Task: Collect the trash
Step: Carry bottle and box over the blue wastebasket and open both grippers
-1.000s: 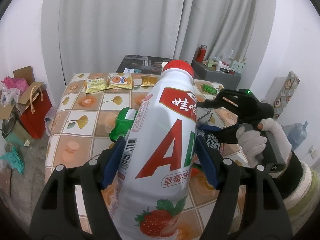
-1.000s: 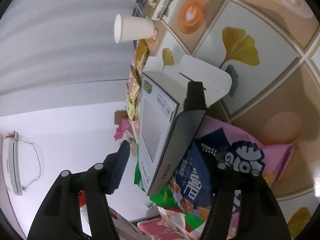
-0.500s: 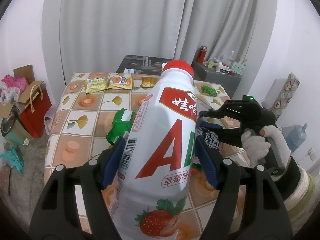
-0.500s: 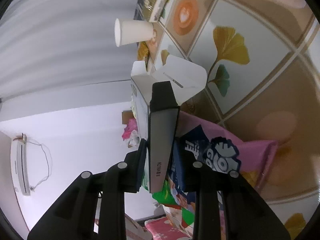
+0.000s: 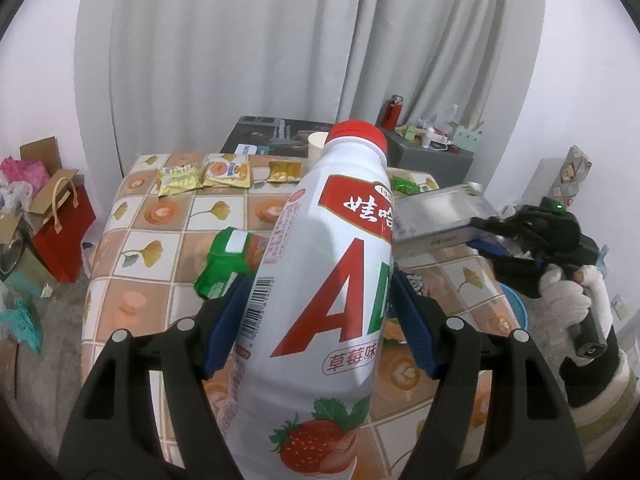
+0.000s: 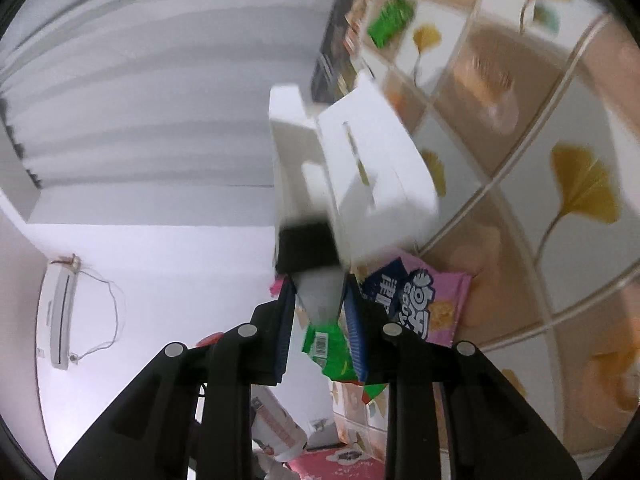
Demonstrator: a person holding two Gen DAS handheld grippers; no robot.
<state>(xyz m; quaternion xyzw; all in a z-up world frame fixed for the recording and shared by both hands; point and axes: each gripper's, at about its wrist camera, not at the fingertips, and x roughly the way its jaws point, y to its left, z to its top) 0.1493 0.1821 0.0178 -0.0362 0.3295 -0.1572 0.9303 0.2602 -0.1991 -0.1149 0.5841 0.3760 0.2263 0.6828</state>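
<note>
The left tongs point(image 5: 320, 320) are closed on a big white bottle point(image 5: 320, 300) with a red cap. The bottle fills the middle of the left wrist view, and both blue pads press its sides at the bar code and at the red letters. It stands almost upright, a little tilted to the right, above the near edge of the table point(image 5: 160, 216).

The right tongs point(image 6: 320, 320) are nearly closed on a flat carton box point(image 6: 360, 168). In the left wrist view this box point(image 5: 436, 216) is at the middle right, lifted above the table and lying almost flat, and a gloved hand point(image 5: 572, 292) holds the tongs' handle at the right edge. In the right wrist view the box is blurred and its white flap hangs open at the centre.

A pink snack bag point(image 6: 424, 304) lies on the table just under the box. A green wrapper point(image 5: 224, 264) lies left of the bottle. Three small yellow packets point(image 5: 224, 172) and a paper cup point(image 5: 318, 144) are at the far edge of the table, in the upper middle.
</note>
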